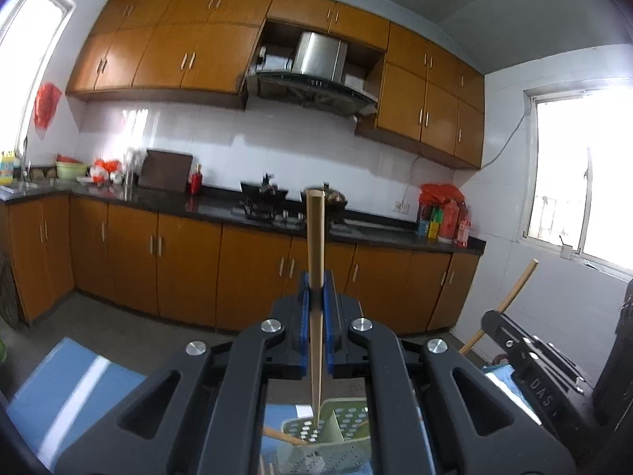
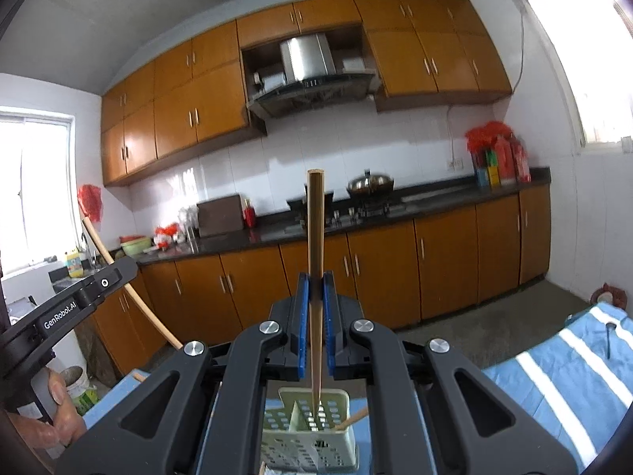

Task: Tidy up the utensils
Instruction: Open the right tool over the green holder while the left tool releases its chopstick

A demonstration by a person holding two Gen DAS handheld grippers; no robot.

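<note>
My left gripper (image 1: 316, 291) is shut on a wooden chopstick (image 1: 315, 237) held upright, its lower tip inside the left compartment of a pale green perforated utensil holder (image 1: 348, 435). My right gripper (image 2: 316, 291) is shut on another wooden chopstick (image 2: 315, 229), also upright, its lower tip in the right compartment of the same holder (image 2: 285, 447). Each gripper shows in the other's view, the right one at the right edge (image 1: 514, 340), the left one at the left edge (image 2: 79, 301). Another chopstick (image 2: 352, 419) leans in the holder.
The holder stands on a table with a blue and white striped cloth (image 2: 554, 388). A dark utensil (image 2: 609, 336) lies on the cloth at the right. Kitchen counter with stove, wok (image 2: 370, 184) and orange cabinets lies ahead across a grey floor.
</note>
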